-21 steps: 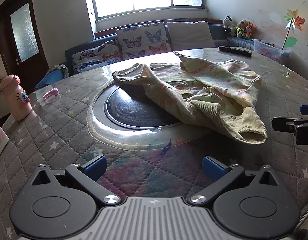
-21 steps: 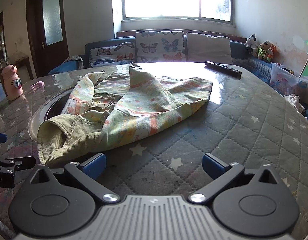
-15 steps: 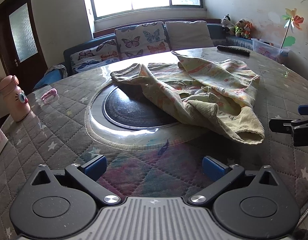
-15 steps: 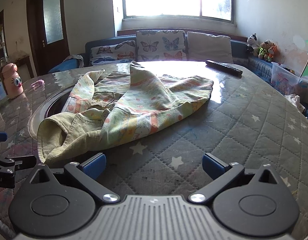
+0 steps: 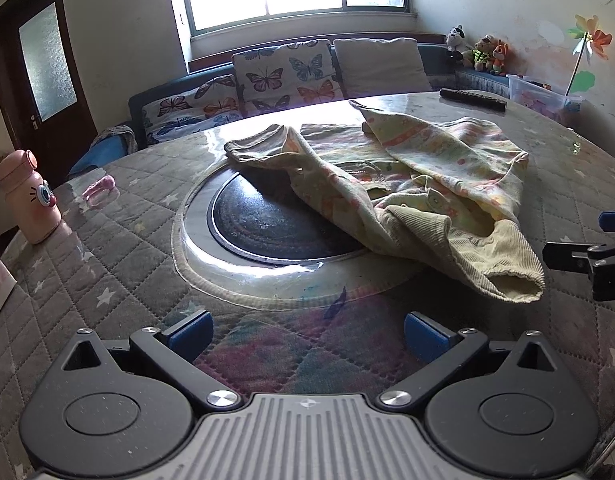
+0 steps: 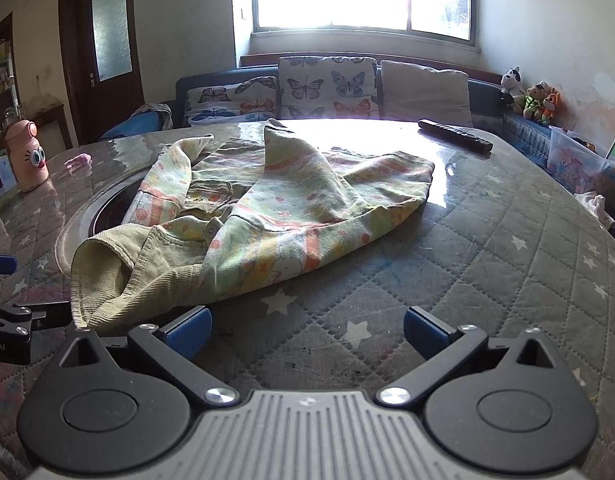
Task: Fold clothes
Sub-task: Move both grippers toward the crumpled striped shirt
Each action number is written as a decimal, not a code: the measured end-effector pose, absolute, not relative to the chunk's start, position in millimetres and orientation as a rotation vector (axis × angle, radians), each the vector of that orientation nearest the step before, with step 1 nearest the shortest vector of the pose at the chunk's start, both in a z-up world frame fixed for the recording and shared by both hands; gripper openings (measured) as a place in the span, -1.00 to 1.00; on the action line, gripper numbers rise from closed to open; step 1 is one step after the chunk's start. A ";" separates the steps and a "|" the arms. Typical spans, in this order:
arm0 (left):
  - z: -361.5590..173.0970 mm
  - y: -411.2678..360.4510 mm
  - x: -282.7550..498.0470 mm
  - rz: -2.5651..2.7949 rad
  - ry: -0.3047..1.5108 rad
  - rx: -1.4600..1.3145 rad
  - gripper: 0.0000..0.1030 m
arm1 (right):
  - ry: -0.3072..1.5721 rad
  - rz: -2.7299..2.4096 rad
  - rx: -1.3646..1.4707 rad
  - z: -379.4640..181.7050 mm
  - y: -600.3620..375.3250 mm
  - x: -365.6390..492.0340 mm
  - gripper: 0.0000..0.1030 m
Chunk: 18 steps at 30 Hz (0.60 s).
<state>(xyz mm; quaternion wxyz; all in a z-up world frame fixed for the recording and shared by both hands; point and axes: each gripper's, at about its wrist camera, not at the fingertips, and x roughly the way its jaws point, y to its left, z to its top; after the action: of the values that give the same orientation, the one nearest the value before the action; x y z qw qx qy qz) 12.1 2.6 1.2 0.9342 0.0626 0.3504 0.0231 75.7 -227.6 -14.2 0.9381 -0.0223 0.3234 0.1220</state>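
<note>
We see a small pale-yellow printed cotton garment with ribbed corduroy-like cuffs lying crumpled, not folded, on the round quilted grey star-patterned worktop. From the right wrist view it spreads from about ten o'clock toward one o'clock; from the left wrist view it sits at one to two o'clock, one part draped over the rim of the dark round inset plate in the worktop's middle.

The left gripper and the right gripper both hover low over the worktop with their blue-padded fingers spread wide and nothing between them. The ribbed cuff lies just beside the right gripper's left finger.

We judge the cloth light, soft and limp: it will sag and bunch when lifted, and one pinch could catch several layers. The glossy clear cover over the quilting may let it slide if dragged. The thicker ribbed cuff or a hem edge looks the surest hold; two well-separated points along one edge would let us spread it flat.
</note>
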 end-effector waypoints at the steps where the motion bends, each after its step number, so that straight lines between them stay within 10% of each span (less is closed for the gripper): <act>1: 1.2 2.9 13.2 0.047 0.718 0.127 1.00 | 0.662 0.251 -0.047 -13.8 -227.1 76.8 1.00; 18: 17.6 20.2 40.4 0.082 0.688 0.131 1.00 | 0.661 0.269 -0.077 -1.6 -220.9 103.1 1.00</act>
<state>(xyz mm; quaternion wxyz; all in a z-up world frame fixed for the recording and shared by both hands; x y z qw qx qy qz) 40.4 20.2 17.6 0.9384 0.0640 0.3371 0.0400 103.1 -220.9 -1.6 0.9363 -0.0375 0.3234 0.1318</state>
